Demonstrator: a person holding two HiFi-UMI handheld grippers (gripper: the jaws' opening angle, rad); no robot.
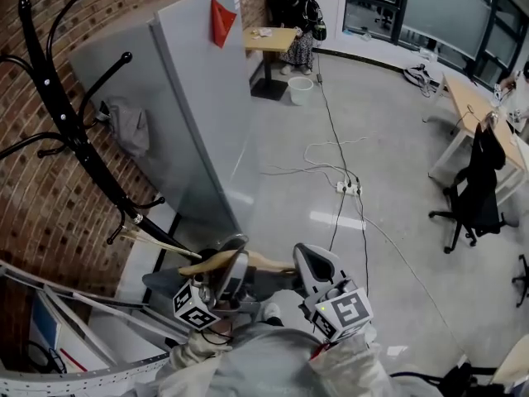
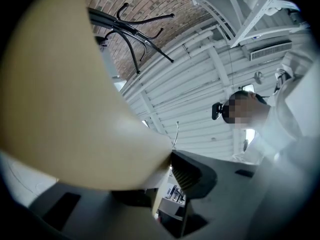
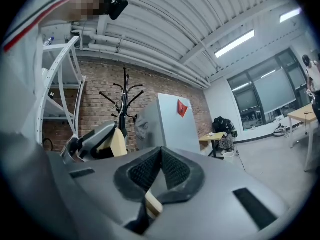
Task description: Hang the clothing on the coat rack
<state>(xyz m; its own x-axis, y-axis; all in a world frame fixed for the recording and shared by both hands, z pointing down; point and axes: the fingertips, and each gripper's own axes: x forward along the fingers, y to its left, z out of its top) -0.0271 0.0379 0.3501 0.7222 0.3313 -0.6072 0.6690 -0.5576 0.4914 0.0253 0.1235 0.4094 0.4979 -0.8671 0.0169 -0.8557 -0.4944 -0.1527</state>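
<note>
The wooden hanger (image 1: 263, 262) sits low at six o'clock in the head view, held by both tools. The left gripper (image 2: 170, 170) is clamped on its broad shoulder, and the right gripper (image 3: 161, 173) is pinched tight on a thin part. I cannot tell whether clothing hangs from it. The coat rack (image 1: 70, 131) stands well apart at ten o'clock, a grey garment (image 1: 130, 129) beside it. Carrying and hooking appear to remain.
</note>
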